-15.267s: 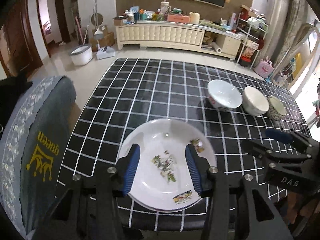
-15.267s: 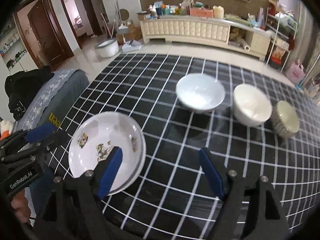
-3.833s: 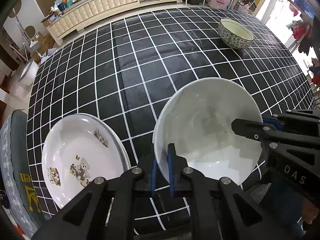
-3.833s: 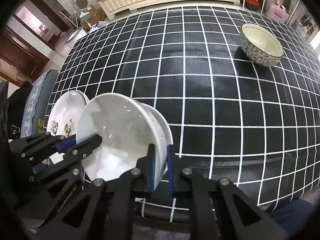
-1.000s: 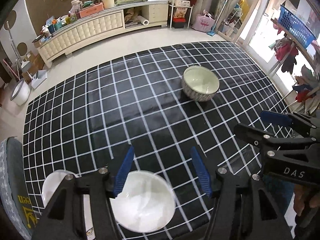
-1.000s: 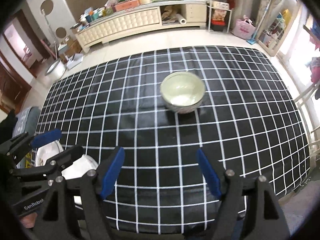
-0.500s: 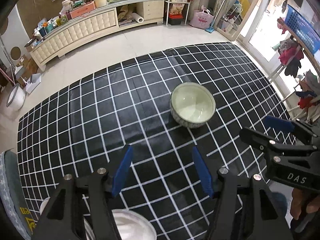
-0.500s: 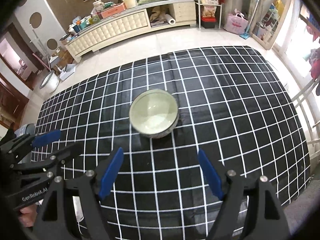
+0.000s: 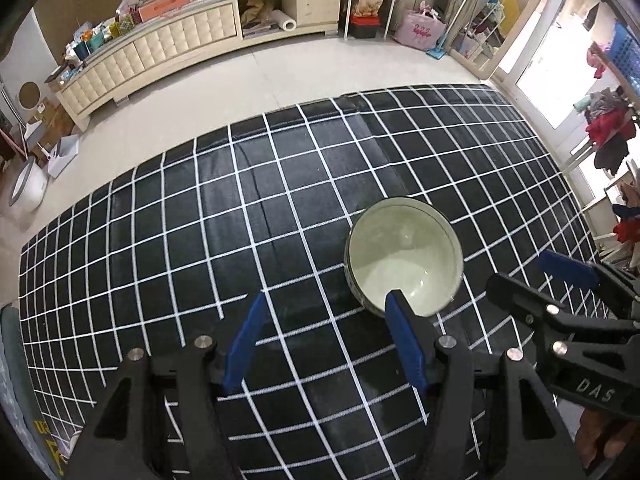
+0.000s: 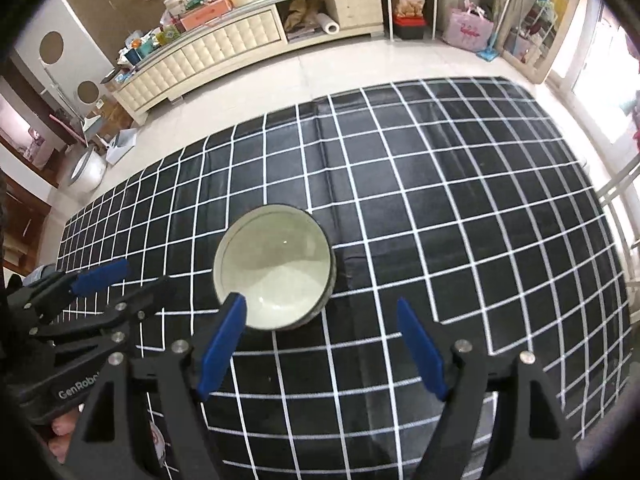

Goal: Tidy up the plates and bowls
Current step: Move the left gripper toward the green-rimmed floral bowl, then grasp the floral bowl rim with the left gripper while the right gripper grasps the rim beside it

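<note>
Bowl position: the patterned bowl [image 9: 403,256] stands upright on the black checked tablecloth [image 9: 240,208], roughly mid-table, with bare cloth on every side of it.
Bowl from your left gripper: in the left wrist view it lies ahead and to the right of the left gripper [image 9: 324,346]; the right blue pad overlaps the bowl's near rim in the picture, and I cannot tell whether it touches.
Bowl from your right gripper: in the right wrist view the same bowl [image 10: 274,268] lies ahead and to the left of the right gripper [image 10: 320,350], its left pad over the near rim.
Key relation: the bowl sits between your 2 tools, just beyond both sets of fingertips and off-centre for each; neither looks clearly nearer.
Long axis: none, the bowl is round, so any rim point serves; I judge the near rim the natural place to pinch.
Left gripper state: jaws apart, nothing between the pads.
Right gripper state: jaws spread wider, nothing between the pads.
Count, bowls: 1 in view.
Count, plates: 0 clearly in view; a pale sliver at the near-left edge of the left wrist view is too small to name.
Count, grippers: 2, each visible in the other's camera.
Judgement: you need to centre 1 jaw pair over the rim before closing.
</note>
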